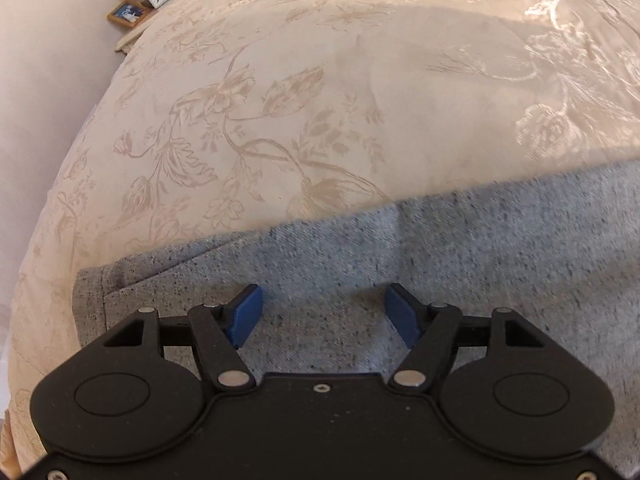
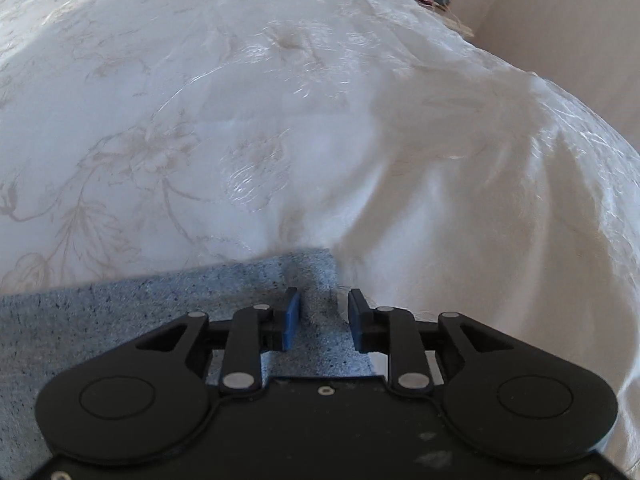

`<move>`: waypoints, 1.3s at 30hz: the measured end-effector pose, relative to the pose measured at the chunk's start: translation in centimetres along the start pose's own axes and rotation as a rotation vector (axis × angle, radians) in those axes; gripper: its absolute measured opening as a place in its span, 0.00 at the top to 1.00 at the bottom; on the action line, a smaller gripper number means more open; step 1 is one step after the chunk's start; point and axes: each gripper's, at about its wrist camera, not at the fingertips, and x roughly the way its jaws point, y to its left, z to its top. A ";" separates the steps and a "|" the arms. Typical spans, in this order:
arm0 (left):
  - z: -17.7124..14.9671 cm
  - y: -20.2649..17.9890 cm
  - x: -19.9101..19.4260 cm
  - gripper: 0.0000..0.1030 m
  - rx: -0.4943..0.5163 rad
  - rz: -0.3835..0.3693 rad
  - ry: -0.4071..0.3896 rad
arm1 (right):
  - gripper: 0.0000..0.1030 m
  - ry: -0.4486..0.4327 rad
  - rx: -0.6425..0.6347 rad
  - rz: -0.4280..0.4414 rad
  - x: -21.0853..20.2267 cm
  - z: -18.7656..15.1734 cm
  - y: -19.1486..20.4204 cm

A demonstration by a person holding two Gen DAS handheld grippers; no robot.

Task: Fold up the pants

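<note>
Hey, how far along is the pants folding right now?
Done: the gray pants lie flat on the floral bedspread, with a doubled layer showing at their left end. In hand: nothing; the left gripper is wide open above the fabric and the right gripper is open over the pants' right corner. Left: gripping and any further folds.
</note>
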 end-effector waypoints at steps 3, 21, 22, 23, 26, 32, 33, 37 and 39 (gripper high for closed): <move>0.2 1.0 0.1 0.29 0.007 0.005 -0.014 | 0.72 -0.060 0.024 -0.026 -2.4 0.0 -0.8; -1.7 11.9 2.5 0.29 -0.156 0.000 -0.058 | 0.71 -0.091 0.137 0.204 -17.2 -10.2 6.0; -1.4 12.3 3.1 0.29 -0.174 0.000 -0.054 | 0.71 -0.085 0.144 0.205 -17.9 -10.8 6.4; -1.2 12.6 3.4 0.29 -0.183 0.008 -0.050 | 0.71 -0.078 0.154 0.206 -18.5 -11.3 6.8; -0.4 12.2 3.8 0.30 -0.136 0.067 -0.052 | 0.71 -0.060 0.183 0.215 -20.5 -13.1 7.3; -2.1 13.5 -0.6 0.34 -0.141 0.001 -0.064 | 0.71 -0.021 0.254 0.185 -23.9 -17.1 5.9; -2.9 13.9 -1.7 0.34 -0.151 -0.016 -0.069 | 0.70 -0.016 0.267 0.173 -24.4 -18.0 5.4; -7.9 15.2 -6.1 0.34 -0.198 -0.028 -0.067 | 0.70 0.032 0.316 0.133 -25.3 -21.8 3.0; -10.9 15.6 -8.1 0.34 -0.219 -0.009 -0.062 | 0.70 0.059 0.339 0.114 -25.5 -24.0 1.7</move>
